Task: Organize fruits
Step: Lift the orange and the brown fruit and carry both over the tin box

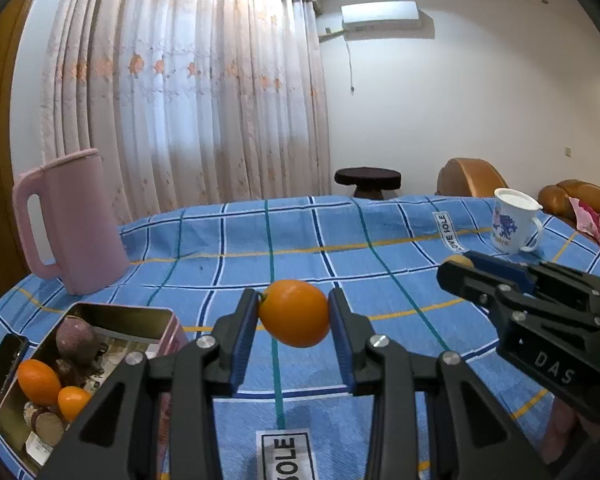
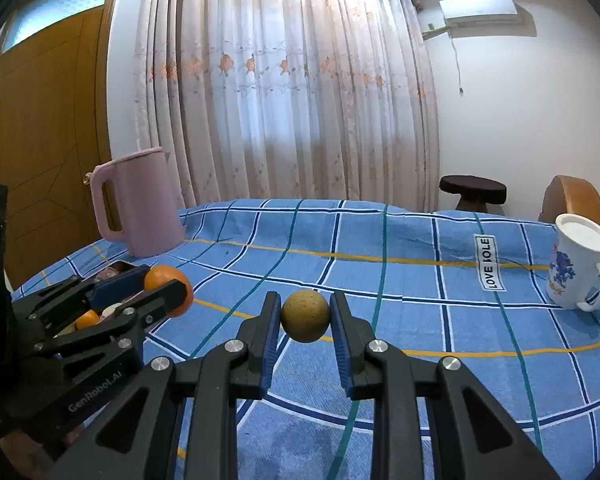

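My left gripper (image 1: 294, 312) is shut on an orange fruit (image 1: 294, 313) and holds it above the blue checked cloth (image 1: 300, 240). It also shows at the left of the right wrist view (image 2: 156, 286), with the orange fruit (image 2: 164, 276) in it. My right gripper (image 2: 305, 316) is shut on a small round brown fruit (image 2: 305, 316); in the left wrist view it (image 1: 458, 266) reaches in from the right. An open tin box (image 1: 100, 320) at the lower left holds two orange fruits (image 1: 38, 382) and dark purple fruits (image 1: 76, 338).
A pink jug (image 1: 72, 220) stands at the back left of the table. A white printed mug (image 1: 514, 222) stands at the back right. A dark phone (image 1: 2, 372) lies left of the tin. A stool (image 1: 367, 180) and brown sofa (image 1: 472, 178) stand beyond the table.
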